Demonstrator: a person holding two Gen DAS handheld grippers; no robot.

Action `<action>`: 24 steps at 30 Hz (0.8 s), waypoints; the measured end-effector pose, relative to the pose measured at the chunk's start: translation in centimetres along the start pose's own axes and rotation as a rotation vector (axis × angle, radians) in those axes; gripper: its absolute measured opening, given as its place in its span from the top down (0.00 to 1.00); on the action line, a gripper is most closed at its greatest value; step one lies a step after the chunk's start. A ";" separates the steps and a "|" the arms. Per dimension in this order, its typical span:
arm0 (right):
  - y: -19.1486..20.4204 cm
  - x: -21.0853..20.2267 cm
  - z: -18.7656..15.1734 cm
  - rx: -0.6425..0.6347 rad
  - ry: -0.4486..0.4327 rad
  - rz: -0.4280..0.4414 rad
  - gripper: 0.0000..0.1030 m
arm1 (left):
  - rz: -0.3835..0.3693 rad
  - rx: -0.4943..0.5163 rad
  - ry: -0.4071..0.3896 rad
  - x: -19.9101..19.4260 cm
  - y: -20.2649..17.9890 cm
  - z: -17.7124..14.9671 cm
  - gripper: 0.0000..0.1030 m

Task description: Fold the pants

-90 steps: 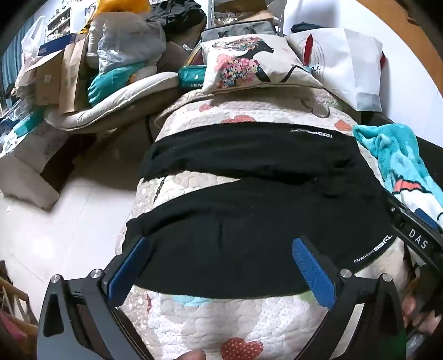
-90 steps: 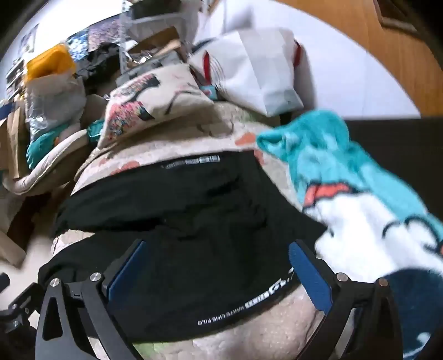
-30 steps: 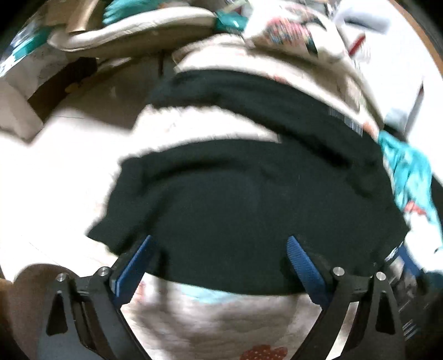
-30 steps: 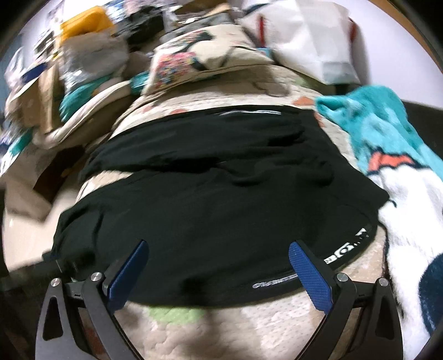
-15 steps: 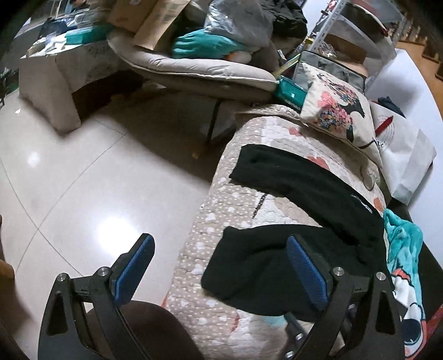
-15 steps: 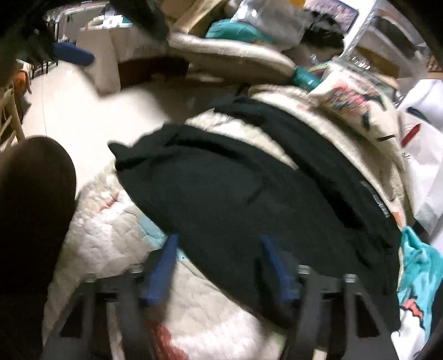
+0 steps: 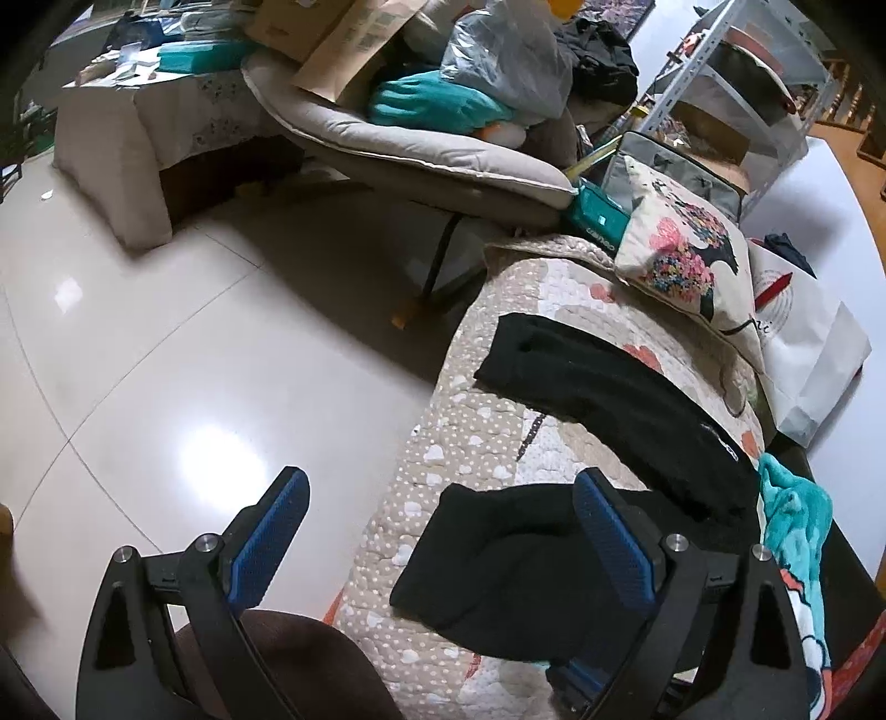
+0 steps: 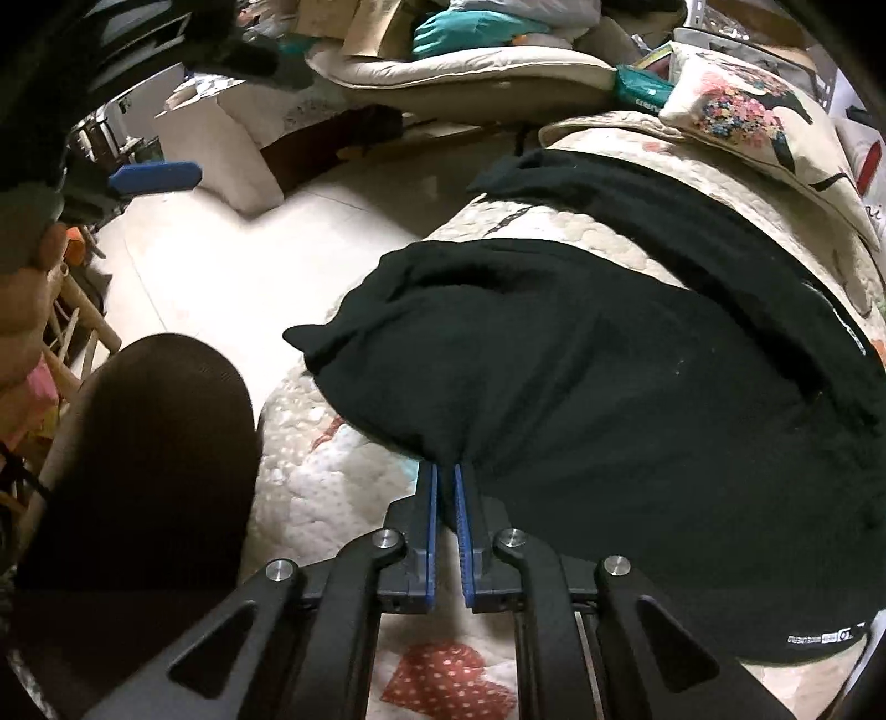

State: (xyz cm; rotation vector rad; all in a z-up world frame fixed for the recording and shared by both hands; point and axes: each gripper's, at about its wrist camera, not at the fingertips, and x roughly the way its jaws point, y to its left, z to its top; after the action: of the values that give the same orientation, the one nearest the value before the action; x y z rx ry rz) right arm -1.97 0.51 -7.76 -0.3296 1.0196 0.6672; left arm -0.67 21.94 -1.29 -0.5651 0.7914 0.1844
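1. Pants (image 8: 637, 421): black, soft matte knit, spread across the quilt (image 8: 332, 498); the near leg is bunched at its end, the far leg (image 7: 598, 387) lies flat and narrow, and white lettering runs along the hem.
2. Right gripper (image 8: 446, 487): black frame with ribbed blue pads, its jaws having just closed, now clenched on the near edge of the pants.
3. Left gripper (image 7: 437, 531): jaws spread wide with nothing between them, hanging over the tiled floor (image 7: 194, 360) and the edge of the quilt.
4. Quilt: cream, stitched, with dotted hearts.
5. Pillow (image 7: 686, 266): flower print, beyond the far leg.
6. Teal towel (image 7: 797, 520): fleecy, beside the waistband.
7. White bag (image 7: 814, 354), grey cushion (image 7: 421, 149) and cardboard box (image 7: 343, 33): piled behind.
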 end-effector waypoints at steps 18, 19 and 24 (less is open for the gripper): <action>-13.9 -11.1 3.7 0.187 -0.149 -0.024 0.35 | -0.011 0.256 0.040 3.1 -7.8 2.2 0.07; -15.4 -11.8 4.0 0.197 -0.178 -0.076 0.28 | -0.017 0.271 0.050 3.8 -8.5 2.6 0.07; -25.4 -11.3 5.6 0.286 -0.160 -0.239 0.21 | -0.029 0.301 0.088 8.3 -10.9 5.3 0.07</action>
State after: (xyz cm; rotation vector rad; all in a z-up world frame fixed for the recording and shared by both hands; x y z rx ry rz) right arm 14.31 -19.74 3.58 -0.1418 0.8915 0.3208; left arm 12.33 15.23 0.23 -0.3012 0.8768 0.0119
